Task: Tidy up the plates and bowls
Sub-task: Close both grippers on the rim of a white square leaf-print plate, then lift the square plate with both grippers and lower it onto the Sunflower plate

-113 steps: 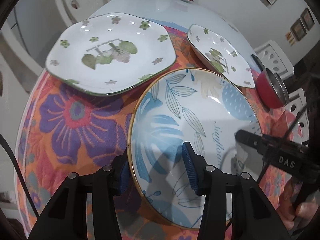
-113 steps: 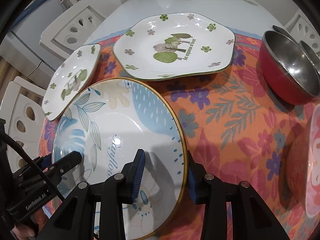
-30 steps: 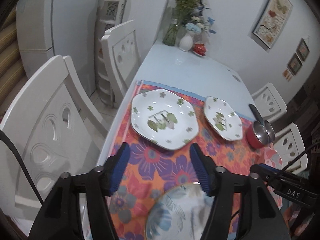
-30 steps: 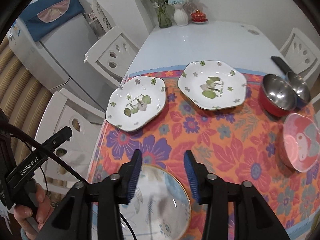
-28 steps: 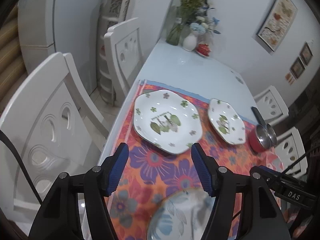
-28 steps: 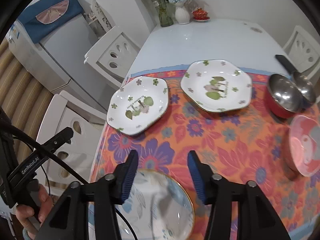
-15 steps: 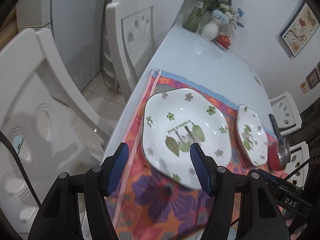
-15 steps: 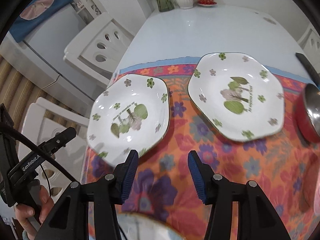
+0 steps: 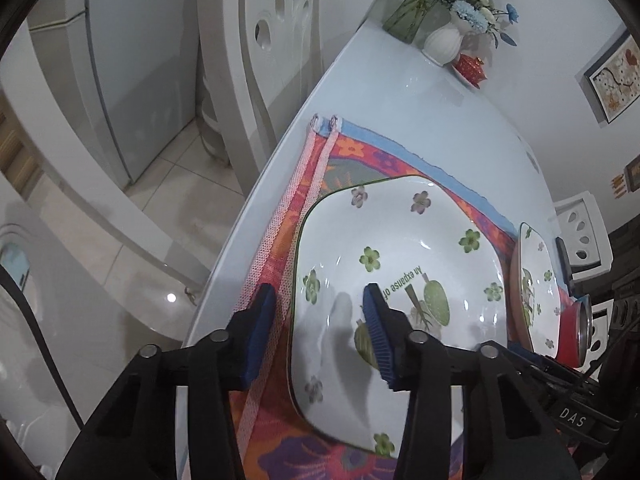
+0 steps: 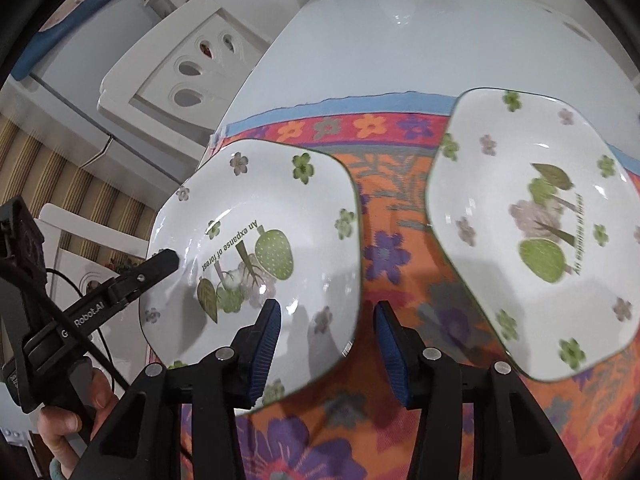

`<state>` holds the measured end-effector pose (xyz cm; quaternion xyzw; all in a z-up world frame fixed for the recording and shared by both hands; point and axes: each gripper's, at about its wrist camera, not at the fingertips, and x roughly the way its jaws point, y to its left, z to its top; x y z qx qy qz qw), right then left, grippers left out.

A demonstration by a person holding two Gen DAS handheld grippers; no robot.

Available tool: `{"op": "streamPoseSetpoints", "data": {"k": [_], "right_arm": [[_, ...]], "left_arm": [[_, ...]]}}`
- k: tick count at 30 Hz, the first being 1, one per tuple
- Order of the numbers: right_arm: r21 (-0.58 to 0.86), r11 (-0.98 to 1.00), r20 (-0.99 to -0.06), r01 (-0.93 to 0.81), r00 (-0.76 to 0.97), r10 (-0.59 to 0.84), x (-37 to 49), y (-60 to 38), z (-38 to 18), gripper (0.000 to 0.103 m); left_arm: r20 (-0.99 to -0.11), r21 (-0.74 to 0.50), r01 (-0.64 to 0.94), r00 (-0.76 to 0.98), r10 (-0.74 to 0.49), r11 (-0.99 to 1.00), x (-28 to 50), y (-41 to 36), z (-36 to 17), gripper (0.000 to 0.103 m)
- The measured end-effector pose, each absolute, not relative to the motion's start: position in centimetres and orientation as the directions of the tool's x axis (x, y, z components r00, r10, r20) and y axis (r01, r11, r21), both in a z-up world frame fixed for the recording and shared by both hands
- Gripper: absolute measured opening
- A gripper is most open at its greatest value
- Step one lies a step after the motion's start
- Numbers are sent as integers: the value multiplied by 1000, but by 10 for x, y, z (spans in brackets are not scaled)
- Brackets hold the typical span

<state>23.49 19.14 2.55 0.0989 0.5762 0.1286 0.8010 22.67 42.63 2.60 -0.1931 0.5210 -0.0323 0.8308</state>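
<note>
I'm working over a pale glossy dining table (image 10: 420, 40) with a bright floral cloth (image 10: 384, 264) laid across its near end, white chairs (image 9: 276, 60) along the left side. My left gripper (image 9: 318, 334) is spread wide, its fingers straddling the left rim of the near flowered plate (image 9: 400, 264), one outside over the cloth's edge and one above the plate's well, gripping nothing. My right gripper (image 10: 326, 344) is equally wide and empty, bracketing that plate's right rim. Further right sits the second flowered plate (image 10: 532, 232), apart from the first, and past it in the left view something red (image 9: 572, 332), probably a bowl, though it's too squeezed at the edge to be sure. To lift this well, I'd lower both sides evenly until each rim sits deep between the pads, then close together so the plate rises level and doesn't drag the cloth
</note>
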Motion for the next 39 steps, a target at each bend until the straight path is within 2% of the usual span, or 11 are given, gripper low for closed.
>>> {"op": "streamPoseSetpoints", "data": {"k": [1,8,13,16,21,29,39], "right_arm": [[303,948,-897,-103,304,320,237,194,24,40],[289,951,-902,-111,300,310,246,195,12,32],[276,951,-900,-136,311,306,251,197,11,32],[247,955,-905,-166,312,289,251,200,12,32],[254,954,-908,-161,300,293,245,198,14,32],[254,954,-910,-161,294,292,225,199,24,32],[268,947,-897,-178,314,312,194,202,45,32]], "left_arm": [[-855,-355,-154,451,-254,922,228,427,24,37],[-846,-367,-149,463,-263,918,236,428,19,35],[-838,-360,-102,472,-273,928,242,418,22,35],[-856,-268,-78,476,-201,960,241,407,27,35],[-854,-273,-78,478,-204,959,233,408,35,35],[-869,-177,-96,483,-110,979,211,397,52,35],[-846,-192,-108,522,-109,975,177,399,77,35]]}}
